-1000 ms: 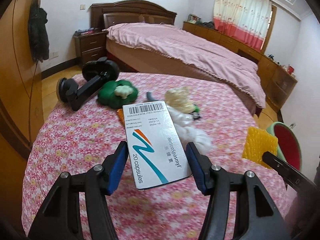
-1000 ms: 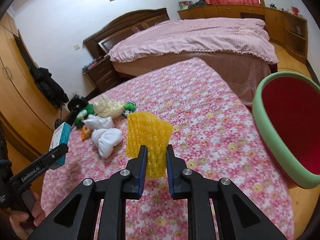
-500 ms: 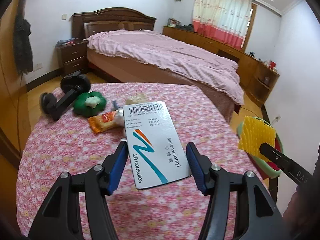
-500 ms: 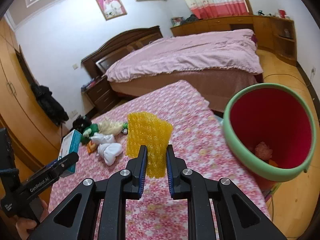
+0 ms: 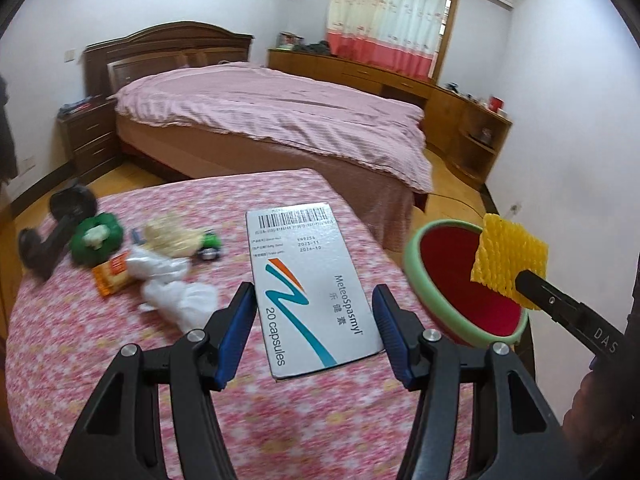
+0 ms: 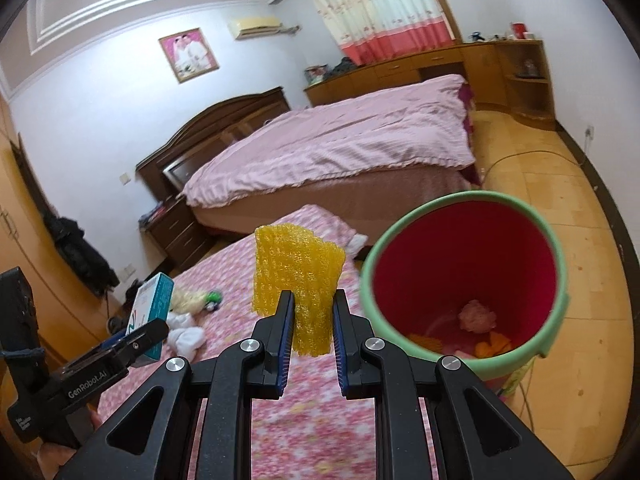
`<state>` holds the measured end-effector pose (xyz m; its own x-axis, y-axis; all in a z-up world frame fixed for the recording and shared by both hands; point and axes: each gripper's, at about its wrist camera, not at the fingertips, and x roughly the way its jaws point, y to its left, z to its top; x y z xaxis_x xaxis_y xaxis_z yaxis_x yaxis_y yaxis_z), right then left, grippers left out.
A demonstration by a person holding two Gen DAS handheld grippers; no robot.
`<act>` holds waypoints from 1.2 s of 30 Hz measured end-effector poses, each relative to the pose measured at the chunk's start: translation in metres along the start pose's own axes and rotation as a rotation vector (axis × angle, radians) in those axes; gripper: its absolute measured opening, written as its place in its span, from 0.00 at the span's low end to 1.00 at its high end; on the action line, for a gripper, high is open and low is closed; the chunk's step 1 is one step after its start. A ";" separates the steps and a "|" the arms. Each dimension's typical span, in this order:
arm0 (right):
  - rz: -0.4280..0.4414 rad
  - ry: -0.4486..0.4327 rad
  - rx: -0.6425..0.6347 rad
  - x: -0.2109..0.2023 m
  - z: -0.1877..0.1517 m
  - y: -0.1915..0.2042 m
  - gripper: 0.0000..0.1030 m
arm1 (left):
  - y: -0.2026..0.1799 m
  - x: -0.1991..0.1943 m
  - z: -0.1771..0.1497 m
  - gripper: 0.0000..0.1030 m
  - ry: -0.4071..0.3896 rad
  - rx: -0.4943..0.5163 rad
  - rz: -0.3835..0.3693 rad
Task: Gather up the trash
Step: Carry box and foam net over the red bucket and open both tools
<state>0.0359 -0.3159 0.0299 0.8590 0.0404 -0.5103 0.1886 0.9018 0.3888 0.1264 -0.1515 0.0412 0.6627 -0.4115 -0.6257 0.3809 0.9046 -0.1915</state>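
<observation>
R gripper: jaws pinched narrow on the yellow foam net, which stands upright above the fingertips, lower end caught btwn the pads. Going outward: the red bin, green-rimmed, lies just right of the net and a bit farther off, mouth tipped toward the camera. Net and rim look near each other in the right wrist view, but the net is not over the opening yet; it sits left of the rim, above the table w/ the floral cloth. So the coming move, as I judge it, turns on a short shift right and forward to get the net over the mouth, then let go. Some scraps already lie at the bin's bottom.

L gripper: jaws at mid width, clamped on the capsule box across its short side. Box's long axis runs away from the fingers, barcode end far. From here the bin is to the right, beyond the table edge, w/ the R gripper and net hanging above its far-right rim. R hand is clearly the nearer one to the bin; L has to cross further right, prob. second in line.

Left on the table, far left: white crumpled bag, orange packet, green toy, black dumbbell.
</observation>
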 end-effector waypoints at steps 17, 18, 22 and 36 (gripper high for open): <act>-0.125 -0.005 0.113 0.005 0.018 -0.091 0.17 | -0.107 0.080 0.017 0.58 0.098 0.152 -0.172; -0.131 -0.002 0.121 0.007 0.018 -0.096 0.17 | -0.113 0.086 0.017 0.58 0.107 0.157 -0.180; -0.149 0.006 0.145 0.012 0.019 -0.113 0.17 | -0.130 0.105 0.015 0.58 0.137 0.176 -0.206; -0.178 0.056 0.195 0.036 0.016 -0.151 0.20 | -0.154 0.140 0.008 0.59 0.181 0.211 -0.256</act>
<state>0.0464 -0.4571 -0.0349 0.7773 -0.0830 -0.6236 0.4275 0.7969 0.4269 0.1655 -0.3496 -0.0105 0.4114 -0.5780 -0.7047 0.6565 0.7243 -0.2108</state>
